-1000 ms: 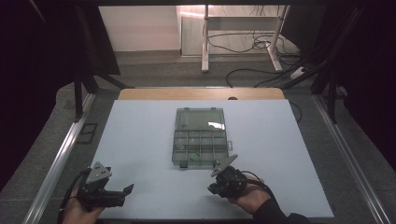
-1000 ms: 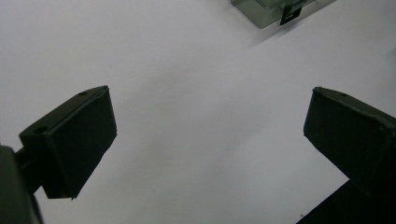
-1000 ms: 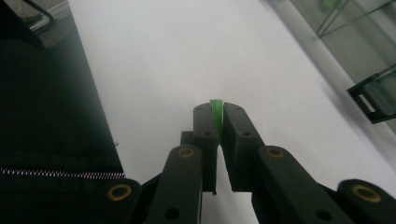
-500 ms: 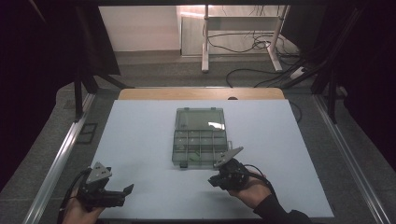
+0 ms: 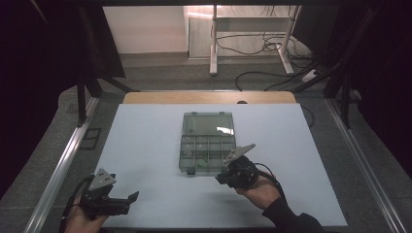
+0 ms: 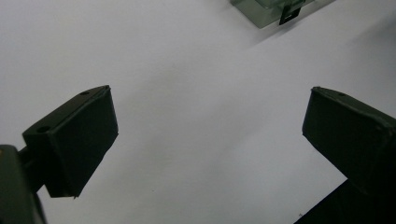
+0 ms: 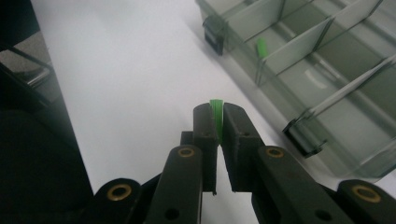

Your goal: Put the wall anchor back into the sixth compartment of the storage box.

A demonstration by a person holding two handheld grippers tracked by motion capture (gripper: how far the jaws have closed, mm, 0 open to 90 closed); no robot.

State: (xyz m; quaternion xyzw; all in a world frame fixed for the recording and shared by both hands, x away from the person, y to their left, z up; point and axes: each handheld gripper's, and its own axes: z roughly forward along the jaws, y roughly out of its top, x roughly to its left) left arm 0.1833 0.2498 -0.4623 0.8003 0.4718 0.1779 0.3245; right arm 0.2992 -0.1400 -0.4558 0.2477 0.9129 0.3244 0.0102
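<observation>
Between your right gripper's (image 7: 217, 122) closed jaws sits a thin green plastic piece (image 7: 215, 112) (light, slippery); grip it mid-body, heading for the clear compartmented plastic box (image 7: 327, 70) at 2 o'clock. Your left gripper (image 6: 208, 140) stands wide, empty.

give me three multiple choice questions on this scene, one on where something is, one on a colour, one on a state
1. Where does the clear organiser box lie?
A. mid-table, ahead of the right tongs
B. on the floor
C. under the left tongs

2. What colour is the small piece pinched in the right tongs?
A. red
B. green
C. blue

3. How do the left tongs stand?
A. shut on the box
B. shut on a green piece
C. open, with nothing between the jaws

Answers:
1. A: the high view shows the box in the middle of the white table, just beyond the right tongs.
2. B: the right gripper view shows a green sliver between the closed jaws.
3. C: the left gripper view shows the jaws wide apart over bare table.
</observation>
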